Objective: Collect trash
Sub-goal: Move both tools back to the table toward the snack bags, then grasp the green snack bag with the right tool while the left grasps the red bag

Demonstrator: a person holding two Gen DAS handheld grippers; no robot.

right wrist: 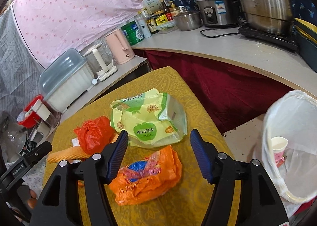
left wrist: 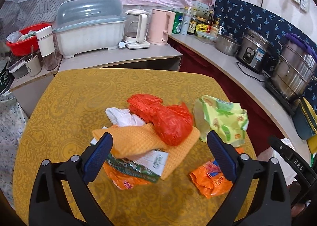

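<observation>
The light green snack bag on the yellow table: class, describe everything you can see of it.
The light green snack bag is a crumpled, torn-open foil pouch, pale yellow-green with apple pictures and printed characters, its silvery lining showing on the right side. It lies flat and looks empty on the yellow tablecloth, beside the red plastic bag, with the orange wrapper just in front of it. Nothing grips it.

Both the left gripper (left wrist: 159, 142) and the right gripper (right wrist: 158, 140) are built of matte black plastic arms joined by round silver rivets. Ribbed dark-blue pads are fitted on the fingers (left wrist: 98, 156). White lettering is printed on each body.
</observation>
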